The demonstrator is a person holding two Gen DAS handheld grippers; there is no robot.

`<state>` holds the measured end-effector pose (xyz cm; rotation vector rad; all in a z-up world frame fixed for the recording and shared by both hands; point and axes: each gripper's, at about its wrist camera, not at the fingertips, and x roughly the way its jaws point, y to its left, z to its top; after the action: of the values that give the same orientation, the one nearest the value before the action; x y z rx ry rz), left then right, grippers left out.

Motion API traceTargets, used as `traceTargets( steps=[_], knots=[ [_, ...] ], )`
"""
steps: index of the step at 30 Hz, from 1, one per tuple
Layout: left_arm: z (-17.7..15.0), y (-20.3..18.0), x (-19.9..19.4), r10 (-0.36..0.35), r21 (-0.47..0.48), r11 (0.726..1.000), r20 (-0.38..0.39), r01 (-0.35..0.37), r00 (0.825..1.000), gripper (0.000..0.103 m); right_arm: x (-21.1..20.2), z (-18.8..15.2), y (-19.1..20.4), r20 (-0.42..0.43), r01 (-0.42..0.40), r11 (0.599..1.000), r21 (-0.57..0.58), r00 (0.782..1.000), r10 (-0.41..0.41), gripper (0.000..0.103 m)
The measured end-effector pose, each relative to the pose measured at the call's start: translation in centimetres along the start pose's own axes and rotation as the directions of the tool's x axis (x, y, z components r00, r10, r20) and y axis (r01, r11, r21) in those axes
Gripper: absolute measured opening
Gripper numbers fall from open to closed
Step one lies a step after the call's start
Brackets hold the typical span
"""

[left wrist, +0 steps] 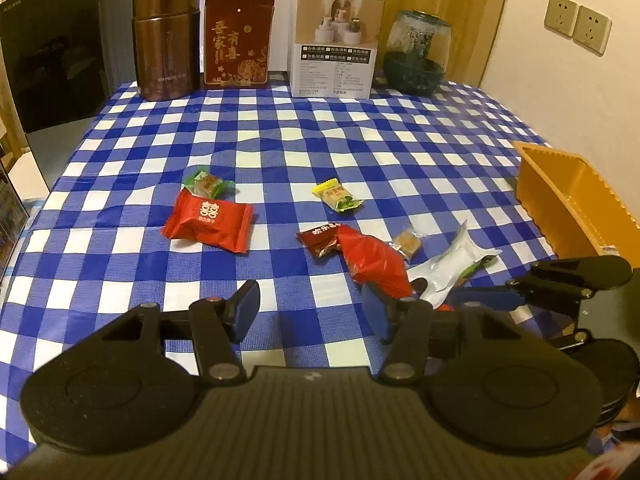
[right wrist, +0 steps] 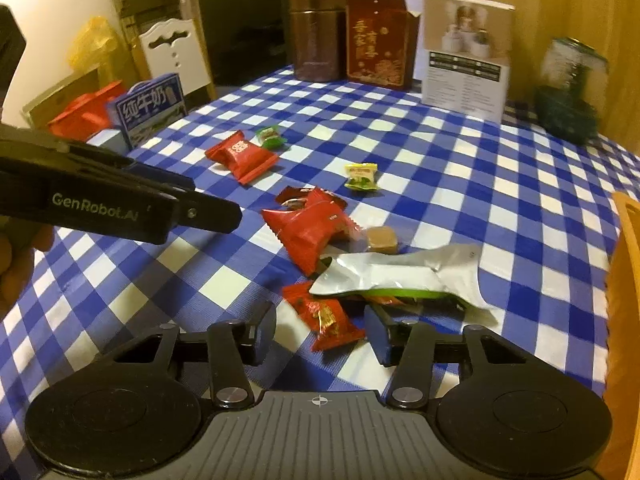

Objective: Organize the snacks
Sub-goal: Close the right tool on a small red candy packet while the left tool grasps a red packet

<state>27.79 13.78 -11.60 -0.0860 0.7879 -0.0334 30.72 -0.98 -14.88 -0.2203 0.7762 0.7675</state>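
Several wrapped snacks lie on the blue checked tablecloth [left wrist: 280, 128]. A red double-happiness packet [left wrist: 208, 221] and a green candy [left wrist: 206, 184] lie left of centre. A yellow candy [left wrist: 337, 197], a dark red packet [left wrist: 320, 240], a bigger red packet [left wrist: 374, 262], a brown cube [left wrist: 406, 243] and a silver pouch [left wrist: 452, 264] lie in the middle. My left gripper [left wrist: 312, 312] is open and empty, just short of the red packet. My right gripper [right wrist: 324, 330] is open around a small red candy [right wrist: 326, 318], beside the silver pouch [right wrist: 400, 276].
An orange tray [left wrist: 572, 200] stands at the table's right edge. A brown canister [left wrist: 166, 40], a red box [left wrist: 238, 38], a white box [left wrist: 334, 40] and a glass jar [left wrist: 416, 54] line the far edge. A blue milk carton [right wrist: 150, 106] and a red bag sit off the left side.
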Motion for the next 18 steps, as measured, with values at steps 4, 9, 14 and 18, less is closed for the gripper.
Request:
traceTargets(
  steps=[4,9,14,18],
  knots=[
    [0.0,-0.1,0.2,-0.002,0.003,1.0,-0.004,0.002,1.0,0.053,0.6,0.3,-0.1,-0.01,-0.002,1.0,-0.002,1.0,0.002,0.034],
    [-0.1,-0.4,0.3,-0.001,0.007,1.0,-0.008,0.001,1.0,0.057,0.6,0.4,0.2,-0.002,0.008,1.0,0.0,1.0,-0.008,0.03],
    [0.0,-0.7,0.5,-0.017,0.003,1.0,-0.006,0.017,1.0,0.057,-0.6,0.6,-0.1,0.022,0.04,0.998,0.038,0.999,-0.041,0.021],
    [0.4,-0.9,1.1,-0.044,-0.004,0.999,-0.001,0.044,0.999,0.057,-1.2,0.5,-1.0,0.044,0.065,0.994,0.085,0.997,-0.069,0.021]
  ],
)
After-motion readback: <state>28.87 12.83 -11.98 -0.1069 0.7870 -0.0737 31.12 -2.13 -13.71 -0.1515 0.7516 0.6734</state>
